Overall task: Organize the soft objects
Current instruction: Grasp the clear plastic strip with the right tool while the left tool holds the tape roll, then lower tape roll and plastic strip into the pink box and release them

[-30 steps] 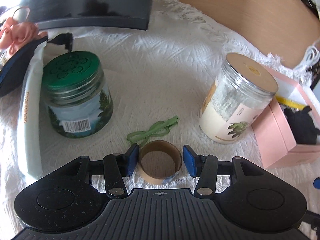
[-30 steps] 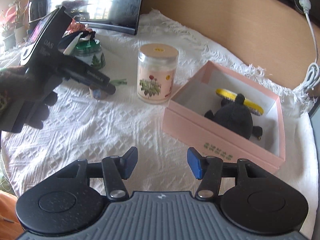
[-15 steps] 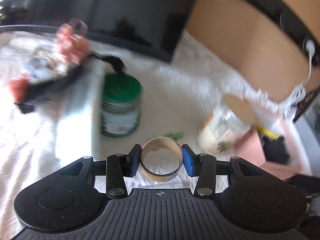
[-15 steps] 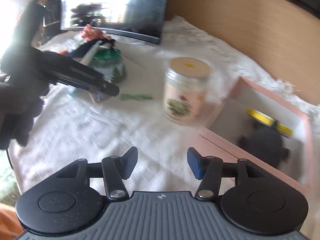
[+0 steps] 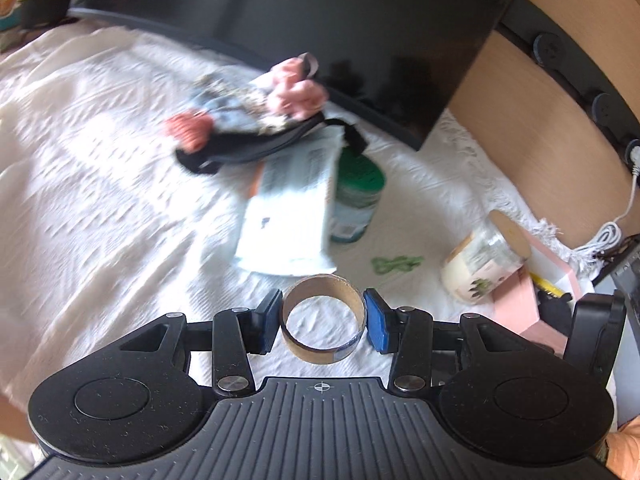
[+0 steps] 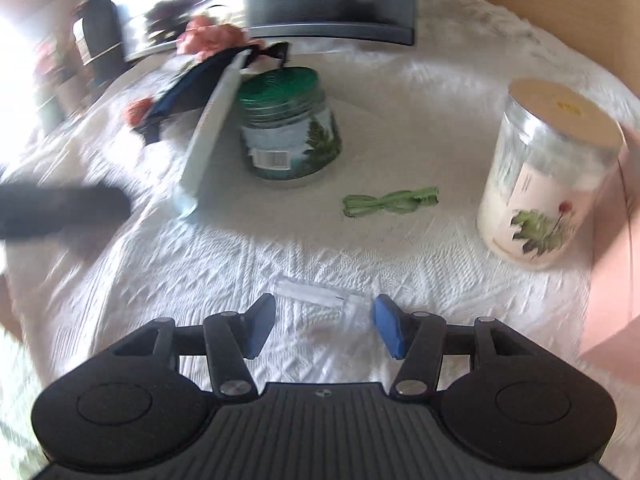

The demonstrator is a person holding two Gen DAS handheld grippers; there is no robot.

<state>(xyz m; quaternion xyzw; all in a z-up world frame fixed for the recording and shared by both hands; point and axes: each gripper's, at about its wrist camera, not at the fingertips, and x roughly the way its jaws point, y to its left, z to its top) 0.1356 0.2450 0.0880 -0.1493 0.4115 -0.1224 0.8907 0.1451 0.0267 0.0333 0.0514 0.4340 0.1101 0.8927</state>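
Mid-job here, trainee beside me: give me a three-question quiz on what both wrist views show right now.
1. True or false: the left gripper holds a brown cardboard tape ring between its blue pads.
2. Multiple choice: what lies on the white textured cloth between the green-lidded glass jar and the tan-lidded clear jar with a leaf label? A) a green ribbon bow B) a yellow comb C) a black plush toy
3. Fill in: just ahead of the open right gripper lies a small clear ______.

Key: 1 true; 2 A; 3 plastic bag.
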